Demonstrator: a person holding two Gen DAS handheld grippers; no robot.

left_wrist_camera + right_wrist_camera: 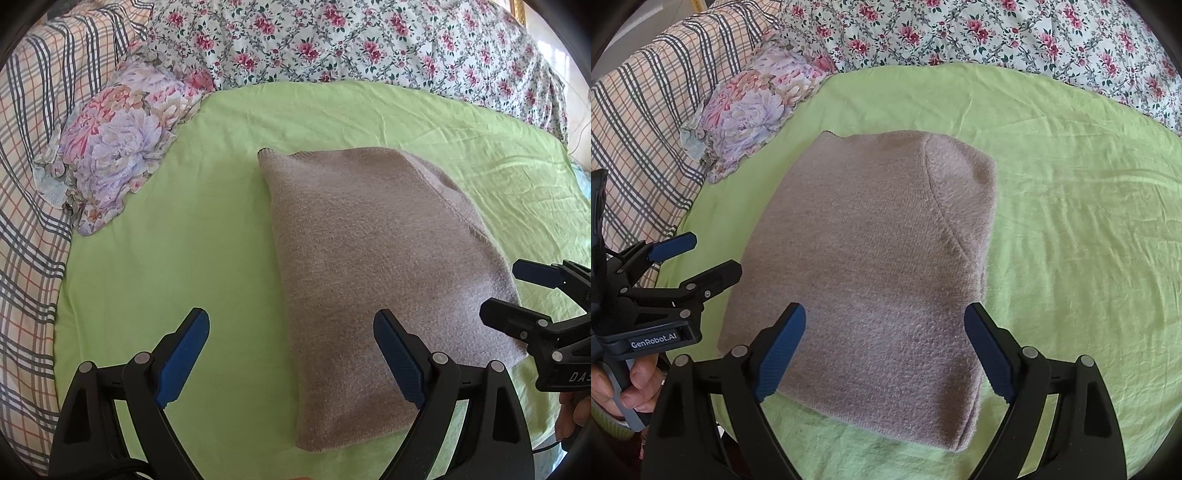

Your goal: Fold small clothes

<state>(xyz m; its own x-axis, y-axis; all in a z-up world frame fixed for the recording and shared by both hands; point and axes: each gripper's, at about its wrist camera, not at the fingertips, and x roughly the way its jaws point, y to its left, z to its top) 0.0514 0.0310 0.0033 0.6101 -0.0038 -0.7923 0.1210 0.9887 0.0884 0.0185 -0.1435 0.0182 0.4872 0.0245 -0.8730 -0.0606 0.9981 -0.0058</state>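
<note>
The folded knitted garment [871, 258] is a plain, dusty taupe-pink with no pattern, its weave finely flecked. It lies on a lime-green bed sheet [1071, 221], one flat colour all over. At the far left, a frilled pillow [118, 147] shows large peonies in lilac, pink and red with a pale blue edge. Left of it, a checked blanket [29, 184] has grey and orange lines on cream. Along the far side, a white quilt [369, 40] is scattered with small pink roses and dark green leaves. Both tongs are black with blue pads [781, 356].
</note>
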